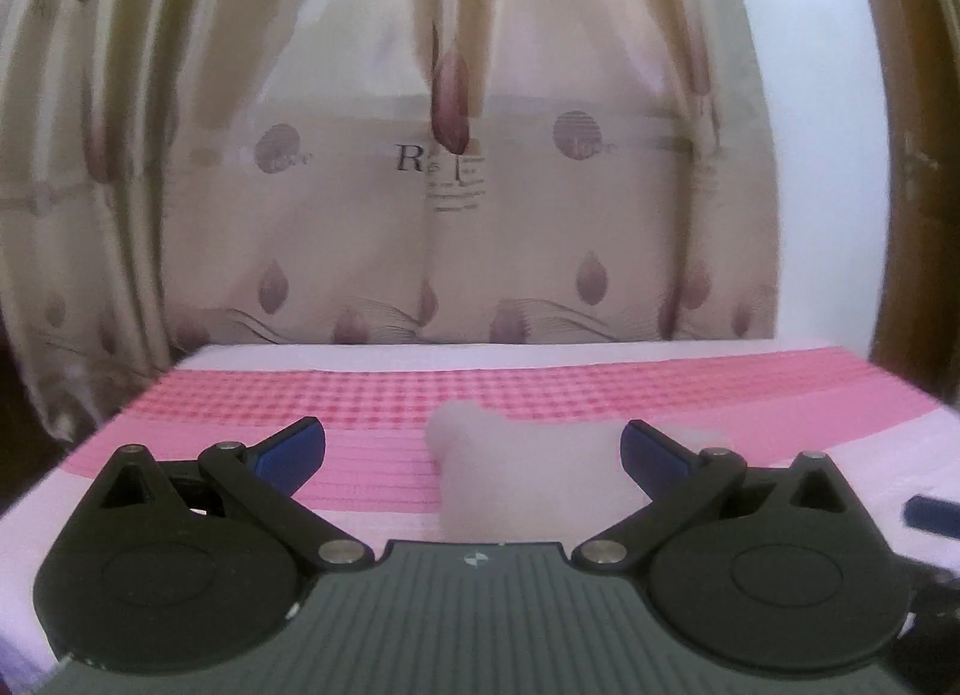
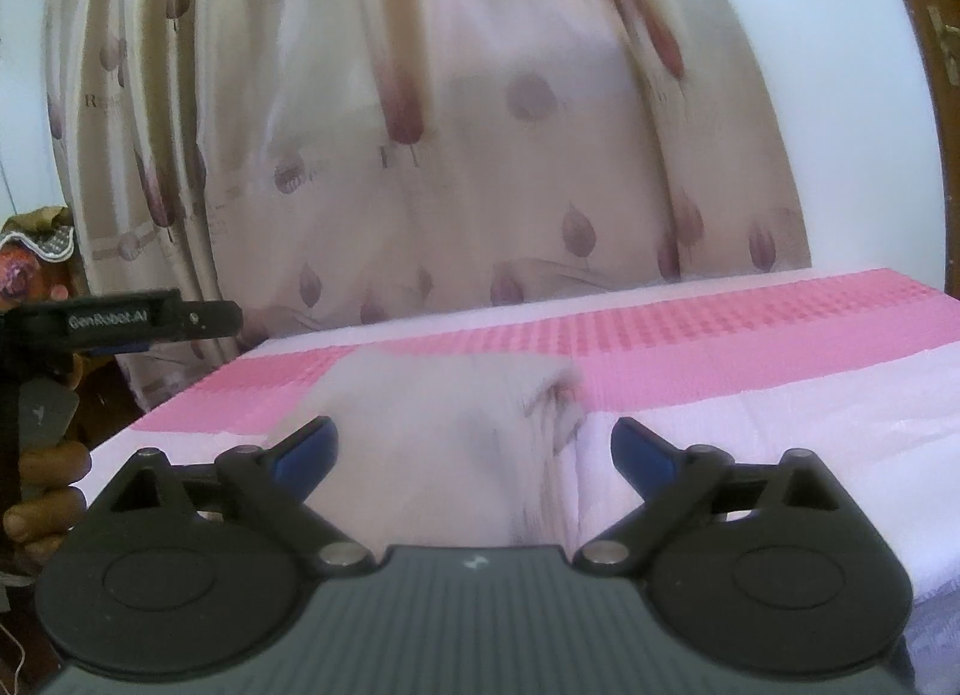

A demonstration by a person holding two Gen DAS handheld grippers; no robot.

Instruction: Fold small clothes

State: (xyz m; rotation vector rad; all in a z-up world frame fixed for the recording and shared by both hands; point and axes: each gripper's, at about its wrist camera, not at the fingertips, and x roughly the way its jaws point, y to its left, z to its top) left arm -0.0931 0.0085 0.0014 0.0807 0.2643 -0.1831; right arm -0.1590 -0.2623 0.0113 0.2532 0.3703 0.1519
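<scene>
1. We hold the left gripper [image 1: 474,449] and right gripper [image 2: 474,449] spread wide, gripping nothing.
2. The pale garment [image 2: 456,431] lies bunched on the pink cloth [image 2: 750,335], just ahead of both.
3. Its long axis is too blurred to tell.
4. Judged step: approach. Next, we must pinch an edge.

home bedroom | patterned curtain [image 1: 420,185] | pink checked bedsheet [image 1: 600,383] | wooden door [image 2: 942,95]

Left gripper [image 1: 473,455] spread wide, pale garment [image 1: 528,473] between
</scene>
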